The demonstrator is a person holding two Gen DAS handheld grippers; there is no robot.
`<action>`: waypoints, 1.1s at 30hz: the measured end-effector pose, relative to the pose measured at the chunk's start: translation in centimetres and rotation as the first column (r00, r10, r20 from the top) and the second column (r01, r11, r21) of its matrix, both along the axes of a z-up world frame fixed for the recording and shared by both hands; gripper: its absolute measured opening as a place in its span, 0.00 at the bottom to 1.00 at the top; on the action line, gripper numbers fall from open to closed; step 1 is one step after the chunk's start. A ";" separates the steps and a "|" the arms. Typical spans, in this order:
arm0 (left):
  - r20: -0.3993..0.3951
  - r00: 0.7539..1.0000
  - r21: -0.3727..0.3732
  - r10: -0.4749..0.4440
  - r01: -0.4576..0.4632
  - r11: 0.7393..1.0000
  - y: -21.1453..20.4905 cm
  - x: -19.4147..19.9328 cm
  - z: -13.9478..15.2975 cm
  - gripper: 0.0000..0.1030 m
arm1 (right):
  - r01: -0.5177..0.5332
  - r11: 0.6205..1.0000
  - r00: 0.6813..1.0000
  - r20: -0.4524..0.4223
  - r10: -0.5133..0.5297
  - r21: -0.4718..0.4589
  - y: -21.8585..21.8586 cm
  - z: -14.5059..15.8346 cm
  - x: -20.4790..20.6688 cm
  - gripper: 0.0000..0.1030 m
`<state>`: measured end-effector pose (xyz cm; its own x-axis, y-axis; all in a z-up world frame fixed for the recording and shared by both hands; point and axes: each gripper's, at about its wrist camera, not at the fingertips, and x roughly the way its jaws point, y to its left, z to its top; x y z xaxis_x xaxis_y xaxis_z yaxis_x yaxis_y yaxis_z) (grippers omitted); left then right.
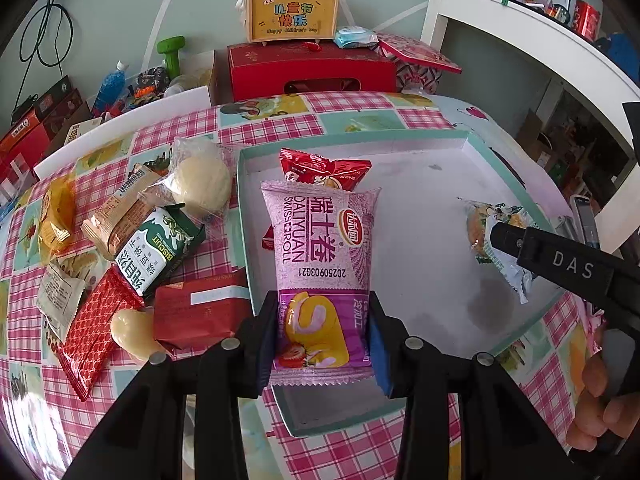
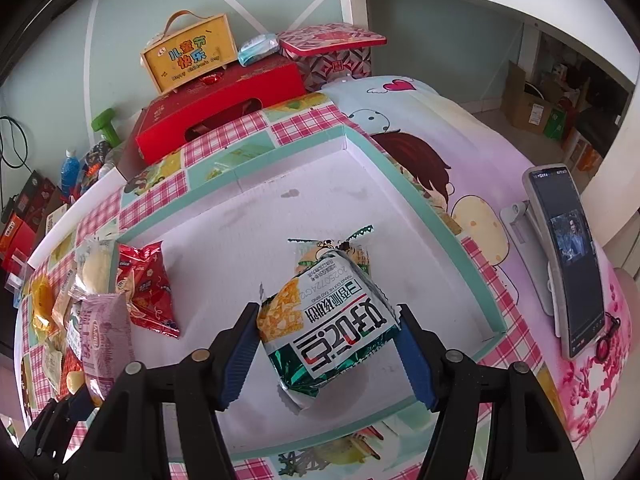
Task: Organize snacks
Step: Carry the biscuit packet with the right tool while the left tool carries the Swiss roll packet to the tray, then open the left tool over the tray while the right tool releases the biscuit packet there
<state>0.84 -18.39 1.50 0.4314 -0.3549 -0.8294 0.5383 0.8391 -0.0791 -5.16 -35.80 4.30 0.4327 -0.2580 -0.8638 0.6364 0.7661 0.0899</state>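
1 table [image 1: 352, 112] carries everything, draped in a glossy cloth of pink gingham squares and cartoon patches. On it sits 1 shallow rectangular tray [image 1: 472, 142], cardboard by the look of it, with a matt white floor and low mint-green walls.

Beyond the table's far edge stand 1 flat red gift box [image 1: 312, 68] and, on top of it, 1 yellow carry box [image 1: 294, 16] with a strap handle. At the table's right edge, 1 phone [image 2: 568, 256] leans upright in a pale stand.

2 black hand-held grippers with blue pads are at work. The left gripper [image 1: 322, 344] is clamped on 1 purple Swiss roll packet [image 1: 320, 248], a crinkly pillow pack with serrated ends, held above the tray's near-left part. The right gripper [image 2: 328, 344] has its pads pressed to both sides of 1 green-and-white cake packet [image 2: 332, 320], shiny and puffed, low over the tray's middle; whether it touches the floor I cannot tell.

1 red foil snack bag [image 1: 324, 170] lies inside the tray against its left wall.

Left of the tray, about 9 more snacks are heaped on the cloth, among them 1 green biscuit pack [image 1: 160, 250], 1 round pale bun in clear film [image 1: 200, 178] and 1 flat red patterned bar [image 1: 94, 336]
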 end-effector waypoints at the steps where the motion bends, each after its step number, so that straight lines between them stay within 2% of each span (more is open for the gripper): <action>1: 0.001 1.000 0.001 0.000 0.000 1.000 -0.1 0.0 -0.1 0.41 | 0.000 1.000 1.000 -0.001 0.000 0.001 0.0 0.0 0.0 0.67; 8: -0.003 1.000 0.010 0.001 -0.001 1.000 -0.3 0.2 -0.4 0.41 | -0.006 1.000 1.000 -0.017 0.006 0.010 0.1 -0.4 0.3 0.67; 9: 0.002 1.000 0.011 0.003 -0.003 1.000 -0.4 0.2 -0.4 0.46 | -0.008 1.000 1.000 -0.018 0.008 0.011 0.1 -0.4 0.4 0.68; 10: 0.005 1.000 0.010 0.001 -0.002 1.000 -0.4 0.2 -0.3 0.55 | -0.010 1.000 1.000 -0.020 0.010 0.012 0.1 -0.4 0.4 0.69; 12: 0.010 1.000 0.006 0.001 -0.001 1.000 -0.3 0.1 0.0 0.62 | -0.010 1.000 1.000 -0.024 0.011 0.015 0.1 -0.5 0.5 0.69; 20: 0.017 1.000 0.014 0.023 -0.023 1.000 0.1 0.3 0.3 0.63 | -0.013 1.000 1.000 -0.026 0.014 0.022 0.1 -0.5 0.5 0.69; 21: 0.017 0.999 0.014 0.030 -0.030 0.999 0.3 0.4 0.4 0.67 | -0.015 1.000 1.000 -0.025 0.015 0.025 0.1 -0.5 0.5 0.70; 22: 0.017 0.999 0.010 0.040 -0.041 0.999 0.5 0.5 0.5 0.74 | -0.016 0.999 1.000 -0.024 0.017 0.027 0.1 -0.6 0.5 0.73; 24: 0.011 0.997 0.000 0.075 -0.076 0.997 1.1 0.8 0.8 0.79 | -0.018 0.999 1.000 -0.016 0.018 0.035 0.0 -0.6 0.5 0.81; 27: -0.009 0.990 -0.011 0.142 -0.142 0.990 2.5 1.5 0.9 0.79 | -0.017 0.999 1.000 -0.009 0.017 0.030 0.0 -0.6 0.5 0.84; 30: -0.013 0.979 -0.013 0.202 -0.202 0.979 3.8 2.2 1.0 0.80 | -0.016 1.000 1.000 -0.008 0.016 0.020 0.0 -0.6 0.5 0.99; 33: -0.032 0.968 -0.034 0.251 -0.252 0.967 5.1 2.8 1.1 0.86 | -0.027 1.000 1.000 0.003 0.027 0.015 0.2 -0.4 0.5 1.00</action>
